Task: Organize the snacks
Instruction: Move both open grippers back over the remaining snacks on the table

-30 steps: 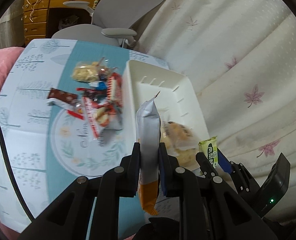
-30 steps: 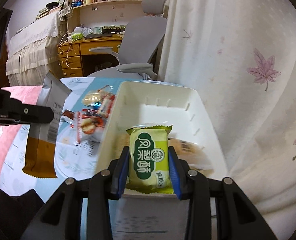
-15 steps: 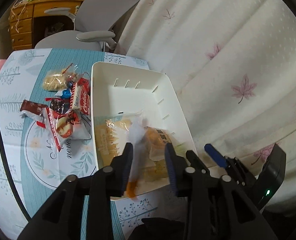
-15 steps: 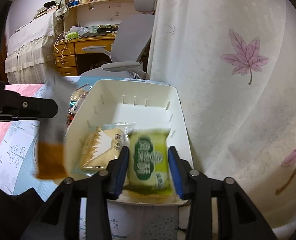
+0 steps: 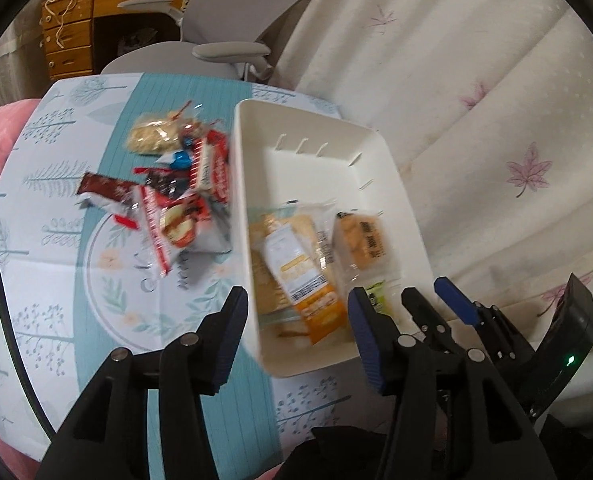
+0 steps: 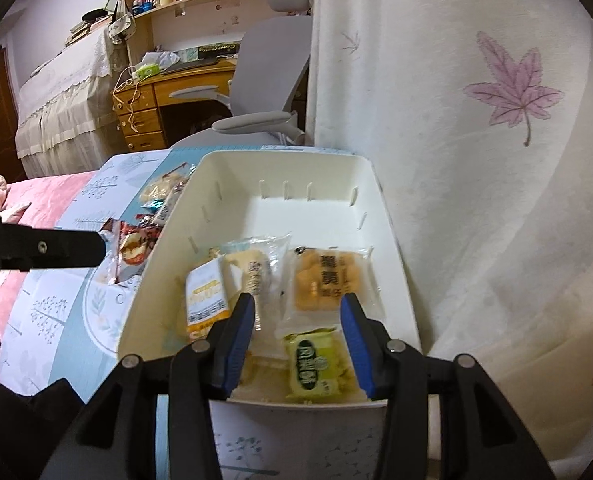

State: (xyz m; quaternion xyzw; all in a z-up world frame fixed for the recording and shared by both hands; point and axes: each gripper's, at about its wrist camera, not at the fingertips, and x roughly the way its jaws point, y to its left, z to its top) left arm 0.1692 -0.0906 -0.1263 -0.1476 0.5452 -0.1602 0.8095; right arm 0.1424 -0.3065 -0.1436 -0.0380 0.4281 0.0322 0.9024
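Note:
A white plastic bin (image 5: 376,148) (image 6: 380,216) stands on the patterned tablecloth and holds several snack packs. A white-and-orange packet (image 5: 300,276) (image 6: 206,300) lies in its near left part. A green pastry pack (image 6: 316,364) lies at its near edge, next to a yellow cake pack (image 6: 326,280). My left gripper (image 5: 298,328) is open and empty above the bin's near edge. My right gripper (image 6: 296,332) is open and empty just above the green pack. A pile of loose snacks (image 5: 176,188) (image 6: 136,244) lies left of the bin.
A white curtain with maple leaves (image 5: 476,100) (image 6: 496,160) hangs right of the bin. A grey office chair (image 5: 224,48) (image 6: 268,80) and a wooden desk (image 6: 176,92) stand behind the table. Pink bedding (image 6: 36,200) lies at the left.
My left gripper opened and dropped the white-and-orange packet into the bin. My right gripper moved over the bin, opened and let the green pack go at the near edge.

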